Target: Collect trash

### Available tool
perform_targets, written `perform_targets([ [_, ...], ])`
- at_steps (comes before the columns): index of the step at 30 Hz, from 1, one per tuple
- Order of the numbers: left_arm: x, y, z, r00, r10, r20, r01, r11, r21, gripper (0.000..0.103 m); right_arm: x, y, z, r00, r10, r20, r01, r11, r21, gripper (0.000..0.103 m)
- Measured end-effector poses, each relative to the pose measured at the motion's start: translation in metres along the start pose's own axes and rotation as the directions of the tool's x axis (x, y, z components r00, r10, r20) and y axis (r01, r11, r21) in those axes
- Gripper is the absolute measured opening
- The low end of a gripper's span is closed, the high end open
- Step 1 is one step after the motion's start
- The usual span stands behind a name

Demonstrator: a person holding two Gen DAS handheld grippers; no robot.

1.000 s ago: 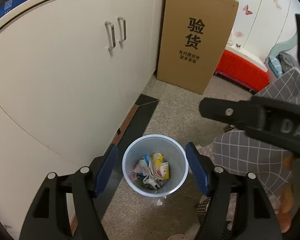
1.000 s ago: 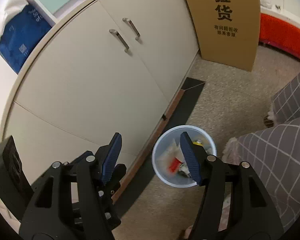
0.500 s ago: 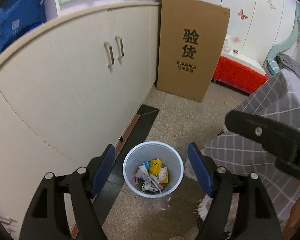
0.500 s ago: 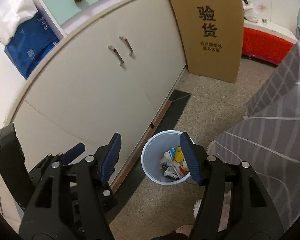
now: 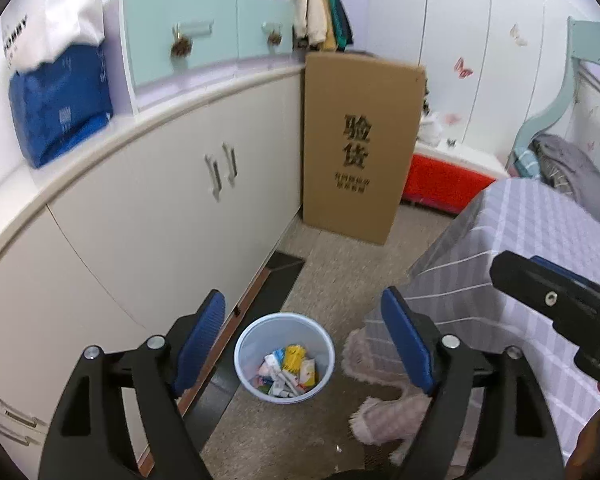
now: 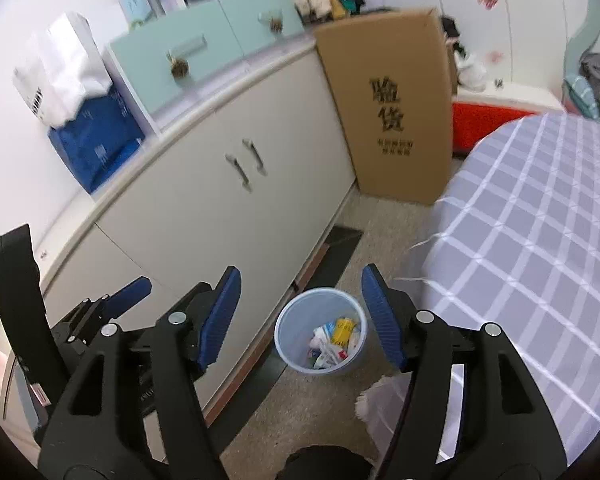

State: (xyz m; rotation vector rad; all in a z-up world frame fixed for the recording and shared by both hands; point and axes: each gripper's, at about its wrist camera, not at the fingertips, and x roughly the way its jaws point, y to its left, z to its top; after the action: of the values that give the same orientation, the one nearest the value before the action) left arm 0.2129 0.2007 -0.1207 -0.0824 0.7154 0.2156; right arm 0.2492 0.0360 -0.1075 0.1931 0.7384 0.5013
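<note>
Pale blue wastebasket, standing on the speckled floor below and ahead of both my tongs, framed between the blue pads in each wrist view. It holds crumpled wrappers and small cartons, lying loose, well below the rim; I judge the last drop finished. My left tongs stand wide apart with nothing between the pads, the jaws having just been opening. My right tongs gape somewhat less, likewise empty; their jaws too have just been opening, slightly. In the left view the right tongs show as a black bar at the far right; in the right view the left tongs sit low at the left.

Just right of the basket, beneath my right pad, fuzzy pink slippers lie on the floor against the skirt of a grey checked tablecloth. To the left runs a cream cabinet; beyond the basket a tall cardboard carton leans in the corner.

I see no loose litter on the visible floor or cloth. The step in hand, by my judgement, is the search for the next piece: keep both tongs spread, scan the tabletop to the right, and avoid snagging the cloth's fringe.
</note>
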Motion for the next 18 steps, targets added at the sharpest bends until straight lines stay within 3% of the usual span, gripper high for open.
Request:
perform_targets([
  [7, -0.069, -0.046, 0.0, 0.994, -0.013, 0.112, 0.009, 0.999, 0.035, 0.084, -0.081, -0.029, -0.009, 0.991, -0.036, 0.126, 0.032, 0.999, 0.032, 0.069],
  [18, -0.178, -0.107, -0.013, 0.95, -0.035, 0.31, 0.006, 0.996, 0.094, 0.091, -0.197, -0.057, -0.047, 0.946, -0.155, 0.285, 0.147, 0.988, 0.05, 0.079],
])
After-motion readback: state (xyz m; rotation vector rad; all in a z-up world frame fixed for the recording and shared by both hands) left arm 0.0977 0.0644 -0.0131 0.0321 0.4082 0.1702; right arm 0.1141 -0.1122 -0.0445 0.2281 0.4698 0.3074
